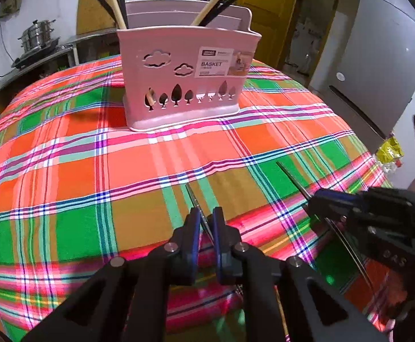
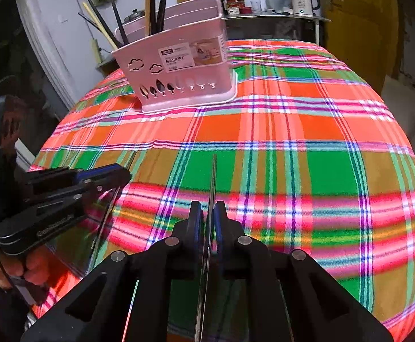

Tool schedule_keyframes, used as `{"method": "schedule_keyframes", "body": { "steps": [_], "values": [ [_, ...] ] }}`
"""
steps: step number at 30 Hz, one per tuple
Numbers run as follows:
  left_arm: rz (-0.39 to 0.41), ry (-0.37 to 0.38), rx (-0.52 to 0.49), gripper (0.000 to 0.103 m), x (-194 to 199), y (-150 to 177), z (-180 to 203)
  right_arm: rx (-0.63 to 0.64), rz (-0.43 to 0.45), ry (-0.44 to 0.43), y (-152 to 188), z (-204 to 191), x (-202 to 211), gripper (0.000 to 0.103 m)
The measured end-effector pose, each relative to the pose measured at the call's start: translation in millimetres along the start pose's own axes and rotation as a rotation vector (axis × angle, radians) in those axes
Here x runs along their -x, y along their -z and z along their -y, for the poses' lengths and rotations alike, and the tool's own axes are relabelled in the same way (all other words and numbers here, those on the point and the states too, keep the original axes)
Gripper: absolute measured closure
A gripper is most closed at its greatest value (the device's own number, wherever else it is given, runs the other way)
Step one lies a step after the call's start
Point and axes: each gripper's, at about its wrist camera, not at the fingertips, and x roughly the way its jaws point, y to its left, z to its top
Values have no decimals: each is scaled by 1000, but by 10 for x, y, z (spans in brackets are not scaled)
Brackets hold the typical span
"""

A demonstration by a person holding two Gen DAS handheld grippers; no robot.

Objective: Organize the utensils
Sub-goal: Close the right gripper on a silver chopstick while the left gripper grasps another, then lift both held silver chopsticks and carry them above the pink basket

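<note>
A bright plaid cloth (image 2: 307, 131) covered the worktop. Beyond its far edge a steel side counter (image 2: 275, 18) carried a white kettle (image 2: 302, 0) and small jars (image 2: 237, 5). A grey fridge (image 1: 378, 65) stood past the right edge, beside a yellow door (image 1: 267, 8). A stacked steel steamer (image 1: 36, 32) sat on a stove off the far left corner.
</note>
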Motion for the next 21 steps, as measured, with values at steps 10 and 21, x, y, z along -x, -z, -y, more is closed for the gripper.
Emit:
{"method": "schedule_keyframes", "body": {
  "steps": [10, 21],
  "values": [
    [-26, -2, 57, 93, -56, -84, -58, 41, -46, 12, -239, -20, -206, 93],
    [-24, -67, 62, 97, -98, -140, 47, 46, -61, 24, -333, -27, -282, 99]
  ]
}}
